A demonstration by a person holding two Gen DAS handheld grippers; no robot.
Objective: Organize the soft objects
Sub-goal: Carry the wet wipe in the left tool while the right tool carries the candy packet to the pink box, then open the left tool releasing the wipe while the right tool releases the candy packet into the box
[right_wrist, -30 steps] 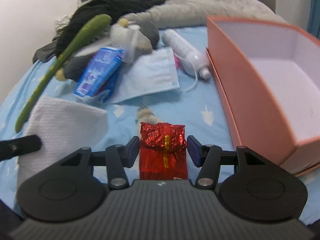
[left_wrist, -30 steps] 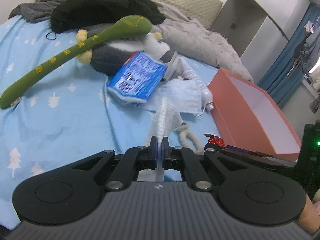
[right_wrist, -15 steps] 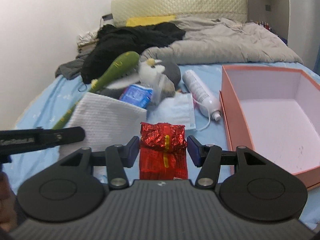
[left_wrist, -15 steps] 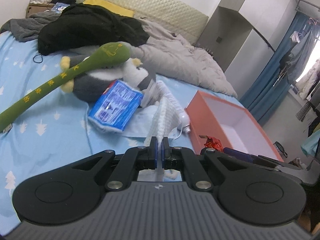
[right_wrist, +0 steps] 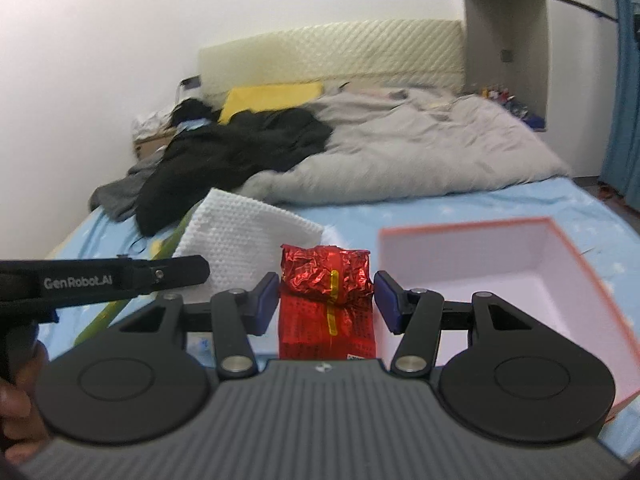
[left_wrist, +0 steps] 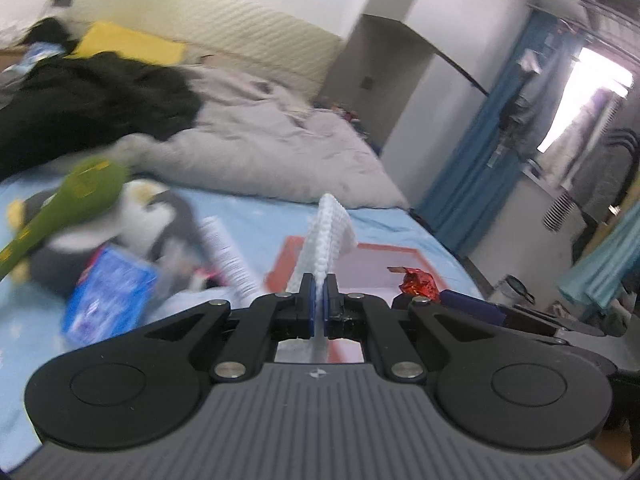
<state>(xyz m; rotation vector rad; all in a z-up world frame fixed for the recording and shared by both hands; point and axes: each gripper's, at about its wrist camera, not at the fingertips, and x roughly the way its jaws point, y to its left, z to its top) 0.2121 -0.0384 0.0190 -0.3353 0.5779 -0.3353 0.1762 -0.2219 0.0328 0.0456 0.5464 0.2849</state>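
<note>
Cloth is seen nearest: a white textured cloth (left_wrist: 329,236) is pinched edge-on between the pressed-together pads of the left hand-held gripper (left_wrist: 319,312), its free end standing above the jaws. Close by, a red foil packet (right_wrist: 328,300) is carried by the right hand-held gripper (right_wrist: 327,300), whose jaws stand half spread with the packet between them, apparently gripped lower down. Compared with a second ago, both items have been lifted clear of the bed (right_wrist: 460,208), and the views have been raised, so that the bedding now sits low in each frame. Just beyond the grippers, the open salmon box (right_wrist: 532,264) is seen empty, now lying nearly beneath the packet; delivery into it is judged to be the step at hand. Left on the blue sheet, beside the box, are a blue pack (left_wrist: 108,304), a penguin plush (left_wrist: 152,216) and a green plush snake (left_wrist: 68,208), all blurred. Farther back, a grey duvet (right_wrist: 400,152) and dark clothes (right_wrist: 240,148) are heaped before the headboard (right_wrist: 332,56).
</note>
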